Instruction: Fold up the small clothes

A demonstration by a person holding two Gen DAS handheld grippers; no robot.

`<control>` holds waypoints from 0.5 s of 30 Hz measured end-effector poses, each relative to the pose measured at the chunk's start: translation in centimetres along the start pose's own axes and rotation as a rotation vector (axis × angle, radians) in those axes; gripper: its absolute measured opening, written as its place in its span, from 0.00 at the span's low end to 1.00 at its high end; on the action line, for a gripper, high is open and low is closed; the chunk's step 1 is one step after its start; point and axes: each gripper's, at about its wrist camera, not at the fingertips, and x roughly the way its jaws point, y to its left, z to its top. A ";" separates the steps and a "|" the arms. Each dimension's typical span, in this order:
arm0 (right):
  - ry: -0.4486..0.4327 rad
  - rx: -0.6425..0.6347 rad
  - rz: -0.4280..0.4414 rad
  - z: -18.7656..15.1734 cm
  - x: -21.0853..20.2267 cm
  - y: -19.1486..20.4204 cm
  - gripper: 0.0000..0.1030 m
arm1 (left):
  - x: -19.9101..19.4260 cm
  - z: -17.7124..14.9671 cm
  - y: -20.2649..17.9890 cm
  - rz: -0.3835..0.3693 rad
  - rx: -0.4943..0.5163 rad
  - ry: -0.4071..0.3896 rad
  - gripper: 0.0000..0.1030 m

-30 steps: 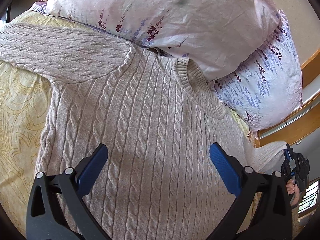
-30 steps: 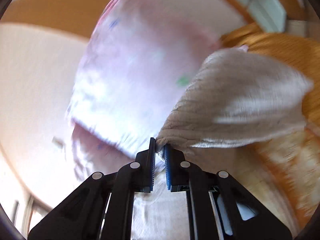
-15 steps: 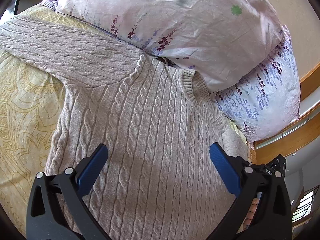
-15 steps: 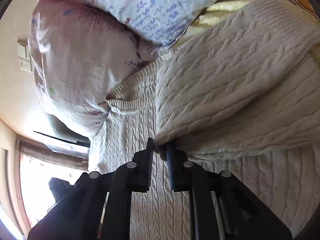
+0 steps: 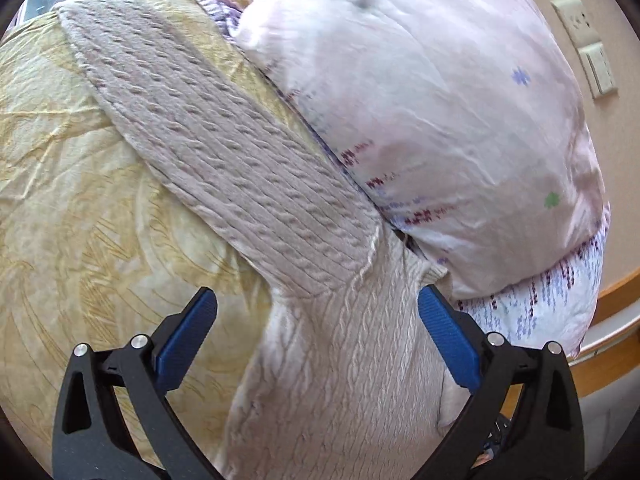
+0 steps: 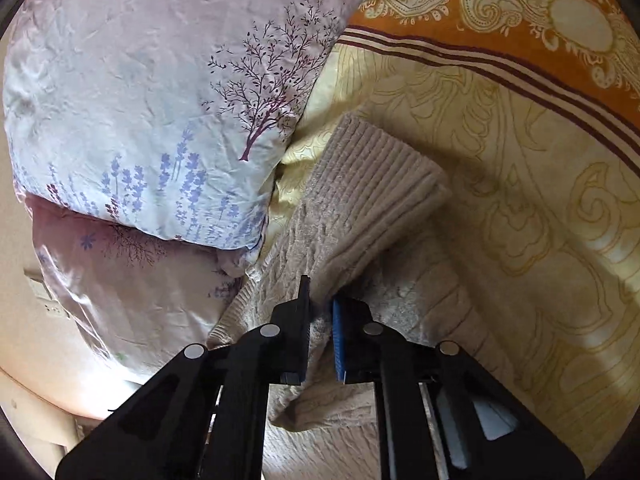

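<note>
While the beige cable-knit sweater [image 5: 340,360] is lying spread across the yellow patterned bedspread [image 5: 80,220], its neck end is sitting right against the pink floral pillow [image 5: 420,100], which is serving as the landmark for everything else. One sleeve [image 5: 208,152] is stretching away from that pillow's lower edge, running diagonally over the bedspread with its cuff far from the sweater's body. The left gripper [image 5: 318,334] is hovering just below the pillow, over the sweater's shoulder, with its blue pads [image 5: 188,336] standing wide apart and pressing on nothing.

Seen from the right wrist, the right gripper [image 6: 320,334] is pinching a fold of the other sleeve [image 6: 360,216] between nearly closed jaws, the knit bunching up between the pads. That sleeve's ribbed cuff [image 6: 384,168] is lying just beside the white pillow with the purple tree print [image 6: 160,100], which is sitting against the pink one [image 6: 132,292]. Beyond the cuff, farther from the pillows, the bedspread's orange paisley border [image 6: 500,20] is showing.
</note>
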 end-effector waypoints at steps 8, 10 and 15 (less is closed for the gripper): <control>0.277 -0.236 0.154 -6.2 7.7 9.6 0.09 | -1.7 4.2 4.7 0.027 -0.137 -0.087 0.82; 0.377 -0.296 0.118 -8.7 10.7 10.6 0.09 | -1.9 4.9 5.5 0.025 -0.165 -0.099 0.79; 0.540 -0.465 -0.008 -14.0 16.3 11.9 0.09 | -2.3 6.6 7.2 0.007 -0.210 -0.130 0.77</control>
